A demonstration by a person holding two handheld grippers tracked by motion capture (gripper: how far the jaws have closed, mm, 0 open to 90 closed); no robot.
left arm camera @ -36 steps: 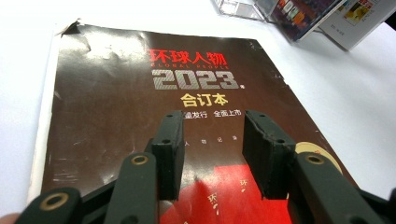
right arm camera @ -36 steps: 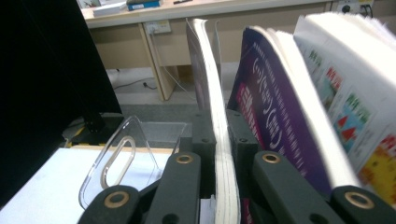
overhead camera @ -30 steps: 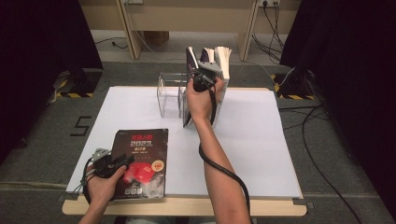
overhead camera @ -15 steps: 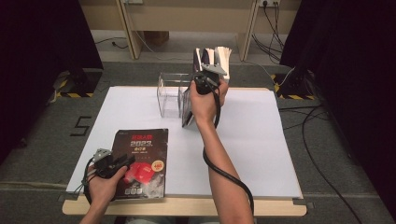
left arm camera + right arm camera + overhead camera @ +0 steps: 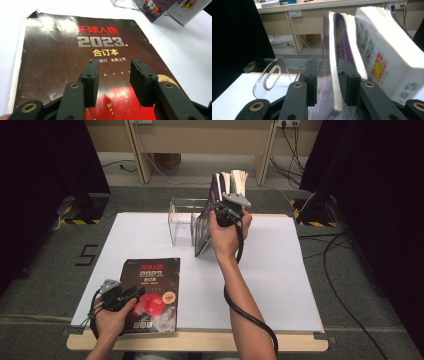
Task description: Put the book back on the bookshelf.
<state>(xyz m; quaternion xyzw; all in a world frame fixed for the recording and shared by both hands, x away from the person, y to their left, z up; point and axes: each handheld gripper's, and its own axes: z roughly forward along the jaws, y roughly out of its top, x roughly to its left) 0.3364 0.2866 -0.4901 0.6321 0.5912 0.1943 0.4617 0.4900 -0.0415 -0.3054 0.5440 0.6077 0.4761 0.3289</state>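
High view, left to right: at seven o'clock the left gripper (image 5: 131, 294) rests over the dark magazine (image 5: 150, 276) lying flat, jaws apart and gripping nothing. At one o'clock the right gripper (image 5: 220, 210) has just been opening around the upright purple magazine (image 5: 329, 82) in the clear rack (image 5: 181, 220), probably releasing it beside the thick white volume (image 5: 387, 50).

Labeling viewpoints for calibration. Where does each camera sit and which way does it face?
High view: above the person's table edge, facing forward and down; both forearms, left gripper, right gripper.
Left gripper view: on that gripper, along its fingers, low over the dark magazine.
Right gripper view: on that gripper, level, fingers astride an upright magazine beside the clear rack.
Shared: high and left views show the dark magazine.
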